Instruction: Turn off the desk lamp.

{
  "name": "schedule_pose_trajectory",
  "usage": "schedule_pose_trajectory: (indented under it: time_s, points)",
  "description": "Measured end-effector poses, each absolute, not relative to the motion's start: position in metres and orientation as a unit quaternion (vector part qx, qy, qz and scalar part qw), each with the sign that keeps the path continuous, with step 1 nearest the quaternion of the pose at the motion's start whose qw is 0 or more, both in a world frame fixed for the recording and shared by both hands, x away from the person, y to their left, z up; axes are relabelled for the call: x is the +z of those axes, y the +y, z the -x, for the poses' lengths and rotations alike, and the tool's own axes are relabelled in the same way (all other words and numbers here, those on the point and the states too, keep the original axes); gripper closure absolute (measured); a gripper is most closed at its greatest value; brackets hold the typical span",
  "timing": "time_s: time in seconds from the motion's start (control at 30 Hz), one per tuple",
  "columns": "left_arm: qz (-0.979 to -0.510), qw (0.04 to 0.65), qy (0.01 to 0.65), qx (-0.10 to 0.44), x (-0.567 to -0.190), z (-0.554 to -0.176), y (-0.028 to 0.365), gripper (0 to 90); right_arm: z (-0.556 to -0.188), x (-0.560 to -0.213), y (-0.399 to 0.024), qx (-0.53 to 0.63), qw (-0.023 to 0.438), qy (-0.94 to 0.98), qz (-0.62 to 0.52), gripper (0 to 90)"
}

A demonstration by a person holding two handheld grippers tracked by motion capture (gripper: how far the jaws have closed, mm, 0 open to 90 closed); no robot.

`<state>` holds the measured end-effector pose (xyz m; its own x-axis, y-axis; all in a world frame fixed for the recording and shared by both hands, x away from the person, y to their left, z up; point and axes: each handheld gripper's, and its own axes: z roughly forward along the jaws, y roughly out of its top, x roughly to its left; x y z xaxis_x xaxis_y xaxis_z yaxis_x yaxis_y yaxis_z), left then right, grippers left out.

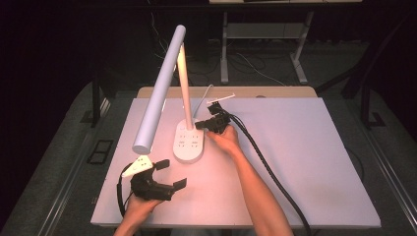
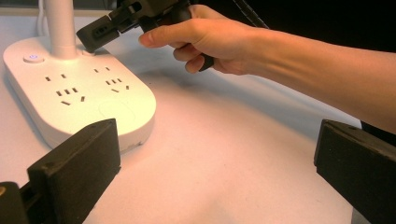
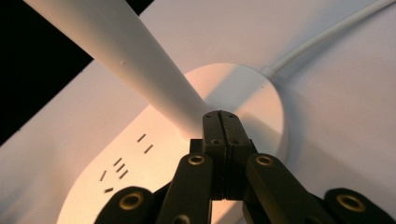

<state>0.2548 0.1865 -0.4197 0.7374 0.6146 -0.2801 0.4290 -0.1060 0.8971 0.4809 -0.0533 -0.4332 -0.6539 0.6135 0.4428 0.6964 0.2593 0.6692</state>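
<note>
Looks like a lab or test room, staged for recording. White board [image 1: 295,162] laid over a wooden table [image 1: 246,92] as work surface; grey carpet [image 1: 64,147] around table, loose cables [image 1: 251,64] on floor behind it, metal desk legs [image 1: 224,49] further behind. Dark surroundings, lit mainly by lamp [image 1: 162,83] on board.

Smooth, glossy white plastic lamp base [image 2: 79,93]; matt white table [image 1: 305,147]; matt black gripper [image 3: 221,122] pads.
</note>
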Motion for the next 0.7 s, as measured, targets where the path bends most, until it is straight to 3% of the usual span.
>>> schedule_pose_trajectory:
  time_s: [0.7]
  points:
    - [-0.740, 0.567, 0.353, 0.084, -0.4196, -0.2543, 0.1861, 0.0, -0.4806, -0.4326, -0.0510, -0.439, 0.045, -0.797, 0.412, 90.0]
